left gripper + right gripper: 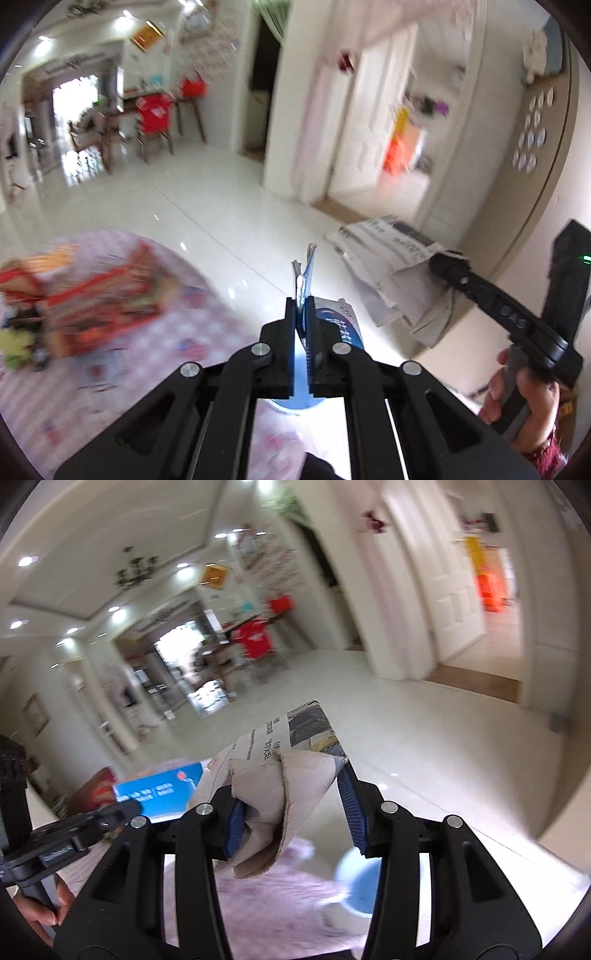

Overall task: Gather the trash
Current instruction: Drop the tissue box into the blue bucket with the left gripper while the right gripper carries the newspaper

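Overhead, left gripper (303, 295) pinching flat wrapper (334, 325) edge-on; right gripper (291, 794) clamping folded newspaper (284, 760) lengthwise forward.

A pink patterned tablecloth (122, 373) carries blurred red snack packets (92, 302).

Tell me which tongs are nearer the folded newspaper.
Right. The right tongs are clamped on the folded newspaper, which sits between their pads. The left tongs are apart from it, shut on a thin blue packet, with open floor between them and the paper.
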`<state>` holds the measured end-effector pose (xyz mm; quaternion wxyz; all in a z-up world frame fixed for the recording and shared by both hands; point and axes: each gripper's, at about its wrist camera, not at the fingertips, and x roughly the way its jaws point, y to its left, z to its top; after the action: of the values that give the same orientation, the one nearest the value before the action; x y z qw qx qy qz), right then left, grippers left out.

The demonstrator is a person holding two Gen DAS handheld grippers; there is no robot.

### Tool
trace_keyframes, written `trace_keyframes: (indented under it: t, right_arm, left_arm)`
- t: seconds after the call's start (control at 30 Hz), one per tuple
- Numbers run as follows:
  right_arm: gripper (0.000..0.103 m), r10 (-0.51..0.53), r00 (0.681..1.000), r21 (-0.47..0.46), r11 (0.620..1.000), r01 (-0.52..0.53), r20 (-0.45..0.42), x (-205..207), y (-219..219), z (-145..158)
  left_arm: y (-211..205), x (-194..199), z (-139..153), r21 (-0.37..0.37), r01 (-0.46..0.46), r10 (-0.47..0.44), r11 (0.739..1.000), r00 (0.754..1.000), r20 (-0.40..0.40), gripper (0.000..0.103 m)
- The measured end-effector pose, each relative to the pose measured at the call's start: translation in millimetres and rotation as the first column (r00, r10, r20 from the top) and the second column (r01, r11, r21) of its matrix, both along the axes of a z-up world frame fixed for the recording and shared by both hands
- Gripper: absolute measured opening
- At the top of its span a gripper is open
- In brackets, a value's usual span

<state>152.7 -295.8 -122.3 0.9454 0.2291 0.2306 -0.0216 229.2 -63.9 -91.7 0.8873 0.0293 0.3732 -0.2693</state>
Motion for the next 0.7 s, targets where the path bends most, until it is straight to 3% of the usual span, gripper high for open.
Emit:
trace_keyframes:
  t: [0.13, 0.33, 0.37, 0.4, 0.43, 0.47, 0.7]
  right_arm:
    - [0.044, -0.079, 0.995, 0.007, 0.997, 0.08, -0.066, 2.1, -37.7, -30.6]
    - [0.045, -0.187, 0.973, -0.01, 0.982, 0.187, -0.132, 3.1, -70.0, -64.4]
    - [0.045, -0.197, 0.97, -0.014, 0.98, 0.198, -0.144, -1.8, -69.4, -68.8]
    - [0.045, -0.202, 0.967, -0.011, 0.979, 0.203, -0.154, 0.8, -72.2, -72.7]
    - [0.045, -0.204, 0.965, -0.011, 0.979, 0.205, -0.166, 5.3, -73.0, -76.1]
    - [0.045, -0.201, 0.964, -0.011, 0.979, 0.203, -0.174, 2.7, -75.6, -83.2]
    - [0.045, -0.159, 0.964, 0.002, 0.987, 0.163, -0.213, 9.0, -72.9, -98.8]
  left_arm:
    - [-52.7, 38.5, -43.8, 0.058, 0.056, -0.05, 0.997, 0.993, -0.103, 0.004]
    - [-93.2, 81.5, -91.5, 0.092, 0.074, -0.054, 0.993, 0.978, -0.204, 0.008]
    - [-98.2, 89.8, -100.0, 0.102, 0.064, -0.04, 0.993, 0.974, -0.225, 0.021]
    - [-103.0, 98.0, -106.2, 0.11, 0.06, -0.031, 0.992, 0.969, -0.244, 0.05]
    - [-105.6, 101.4, -111.1, 0.108, 0.059, -0.03, 0.992, 0.966, -0.256, 0.062]
    - [-105.0, 103.4, -114.2, 0.105, 0.055, -0.026, 0.993, 0.966, -0.258, 0.068]
    - [-101.9, 92.0, -111.4, 0.125, 0.039, -0.011, 0.991, 0.976, -0.219, 0.071]
